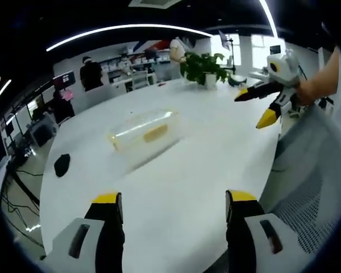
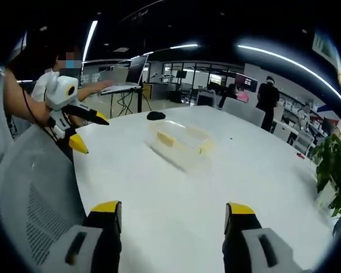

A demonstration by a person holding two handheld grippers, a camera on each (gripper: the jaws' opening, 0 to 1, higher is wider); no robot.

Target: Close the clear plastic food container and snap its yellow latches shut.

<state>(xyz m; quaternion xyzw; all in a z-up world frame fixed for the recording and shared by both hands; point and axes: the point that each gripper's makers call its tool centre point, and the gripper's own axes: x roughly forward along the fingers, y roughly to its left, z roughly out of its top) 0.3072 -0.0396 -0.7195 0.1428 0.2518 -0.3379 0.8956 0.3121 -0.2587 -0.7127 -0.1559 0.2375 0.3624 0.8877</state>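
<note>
The white worktop (image 1: pixel 193 170) carries the clear food container (image 1: pixel 143 134) out in its open middle, well in from every edge, probably so that it can be reached from either side; a potted plant (image 1: pixel 204 68) stands at the far edge and a small black object (image 1: pixel 62 164) near another. Both the left gripper (image 1: pixel 175 205) and the right gripper (image 2: pixel 173 213) are held back from the container with fingers spread wide and empty, evidently ahead of an approach. A yellow latch (image 1: pixel 155 133) is seen on the container's side, and no readable writing can be made out.

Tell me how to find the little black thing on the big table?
Start at the big white table and find the clear plastic food container with yellow latches near its middle. In the left gripper view, look left from it, toward the table's edge: the small black object lies there alone. It is the one dark lump on the white top.
</note>
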